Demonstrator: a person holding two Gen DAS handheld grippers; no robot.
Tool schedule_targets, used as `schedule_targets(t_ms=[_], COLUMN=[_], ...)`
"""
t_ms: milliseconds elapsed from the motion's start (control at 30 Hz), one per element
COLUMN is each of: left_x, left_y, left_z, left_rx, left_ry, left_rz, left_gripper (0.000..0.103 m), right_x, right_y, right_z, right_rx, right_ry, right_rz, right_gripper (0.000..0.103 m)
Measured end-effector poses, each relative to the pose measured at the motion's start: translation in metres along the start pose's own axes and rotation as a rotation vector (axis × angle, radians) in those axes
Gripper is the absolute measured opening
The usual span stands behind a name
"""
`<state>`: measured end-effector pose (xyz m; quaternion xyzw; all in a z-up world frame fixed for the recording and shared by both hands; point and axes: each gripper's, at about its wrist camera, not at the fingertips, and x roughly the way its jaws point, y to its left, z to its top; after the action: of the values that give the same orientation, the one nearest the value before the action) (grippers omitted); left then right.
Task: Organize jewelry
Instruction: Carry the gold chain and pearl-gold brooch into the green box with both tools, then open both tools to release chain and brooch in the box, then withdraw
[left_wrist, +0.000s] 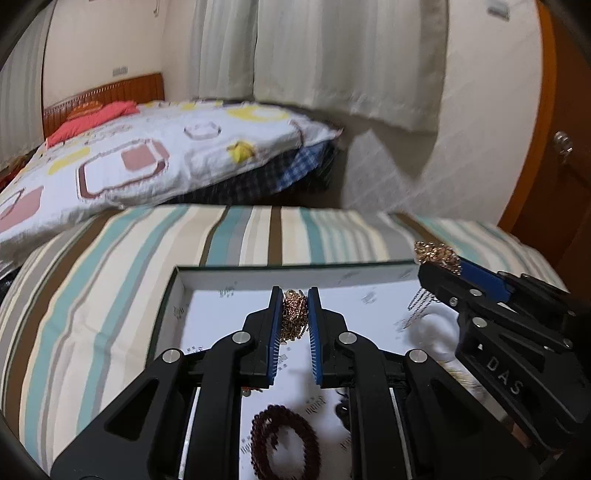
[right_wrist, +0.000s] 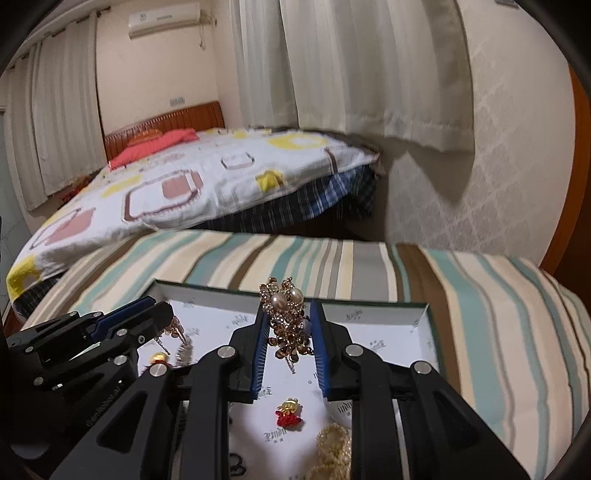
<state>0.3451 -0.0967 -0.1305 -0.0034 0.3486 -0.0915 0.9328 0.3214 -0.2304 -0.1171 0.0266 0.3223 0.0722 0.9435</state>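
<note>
Over the open box (left_wrist: 177, 295), the left gripper (left_wrist: 295, 295) clamps a gold chain (left_wrist: 294, 314) hanging lengthwise down its pads; the right gripper (right_wrist: 288, 306) grips a pearl brooch (right_wrist: 286, 306), dangles trailing down.

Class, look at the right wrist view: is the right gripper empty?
No, the right gripper pinches a gold brooch with two pearls between its blue pads.

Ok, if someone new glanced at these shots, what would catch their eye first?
Probably the two grippers over the white tray, each shut on jewelry: the right gripper pinches a pearl brooch that sticks up above its fingertips, and the left gripper clamps a gold chain. Next, the striped cloth under the tray, and loose pieces in it such as the dark bead bracelet and a red charm.
</note>
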Motion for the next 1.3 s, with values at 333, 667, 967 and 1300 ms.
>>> schedule_targets(t_ms=[333, 667, 967, 1300], left_x=[0.039, 0.056, 0.066, 0.069], left_y=[0.007, 0.005, 0.005, 0.008], left_z=[0.003, 0.004, 0.004, 0.003], left_rx=[-0.016, 0.005, 0.007, -0.010], left_ry=[0.135, 0.191, 0.229, 0.243], left_rz=[0.054, 0.060, 0.055, 0.044], left_gripper=[0.014, 0.014, 0.014, 0.016], right_x=[0.043, 0.059, 0.064, 0.065], right_y=[-0.007, -0.004, -0.005, -0.007], right_z=[-0.003, -0.005, -0.005, -0.005], right_rx=[0.018, -0.001, -0.003, 0.013], right_ry=[0.147, 0.233, 0.263, 0.265], right_rz=[0.001, 0.004, -0.002, 0.000], right_gripper=[0.023, 0.023, 0.023, 0.027])
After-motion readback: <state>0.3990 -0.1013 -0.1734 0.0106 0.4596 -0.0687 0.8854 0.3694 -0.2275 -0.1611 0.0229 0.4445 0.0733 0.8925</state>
